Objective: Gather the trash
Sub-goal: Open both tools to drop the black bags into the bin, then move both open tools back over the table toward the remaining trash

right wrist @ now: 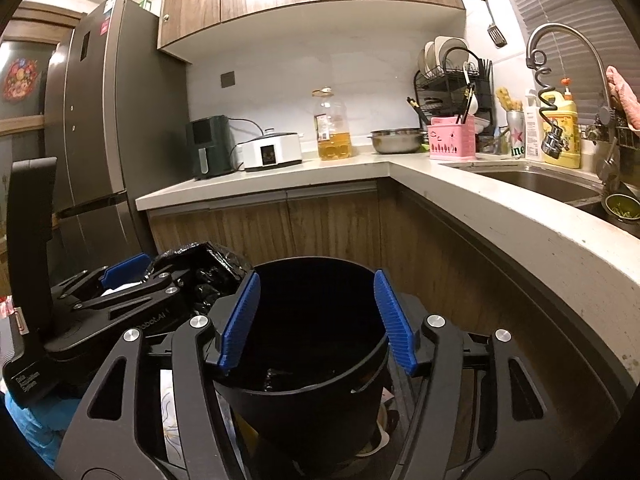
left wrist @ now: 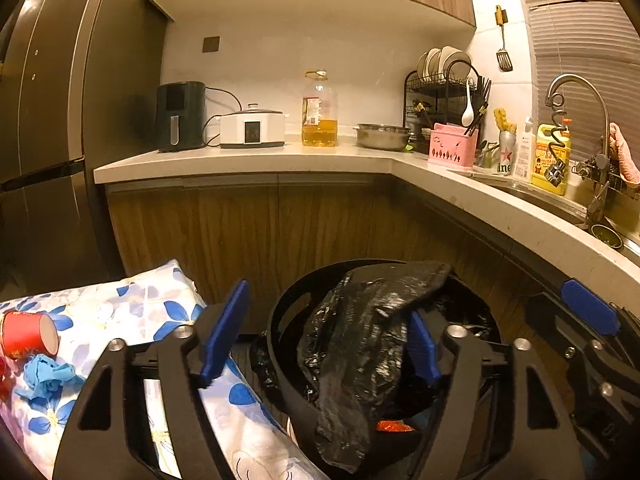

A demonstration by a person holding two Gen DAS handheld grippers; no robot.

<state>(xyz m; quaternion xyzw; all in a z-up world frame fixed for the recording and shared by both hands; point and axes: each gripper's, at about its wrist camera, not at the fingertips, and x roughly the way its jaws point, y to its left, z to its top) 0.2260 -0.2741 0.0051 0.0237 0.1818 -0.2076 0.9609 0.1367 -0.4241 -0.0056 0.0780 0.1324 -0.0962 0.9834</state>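
A black trash bin (left wrist: 280,320) stands on the floor before the cabinets. A crumpled black trash bag (left wrist: 356,344) lies bunched over its mouth. My left gripper (left wrist: 320,340) is open, its fingers astride the bag, right pad against it. In the right wrist view my right gripper (right wrist: 316,320) is open above the bin (right wrist: 312,392), whose inside looks dark. The left gripper (right wrist: 132,292) shows at left by the bag (right wrist: 200,264). A red paper cup (left wrist: 28,334) and crumpled blue paper (left wrist: 48,374) lie on a flowered cloth (left wrist: 132,312) at left.
An L-shaped counter (left wrist: 240,160) carries an air fryer (left wrist: 180,116), cooker (left wrist: 252,128), oil bottle (left wrist: 319,112), steel bowl (left wrist: 382,136), dish rack (left wrist: 444,92) and pink holder (left wrist: 452,144). Sink and tap (left wrist: 576,92) at right. Fridge (left wrist: 48,120) at left.
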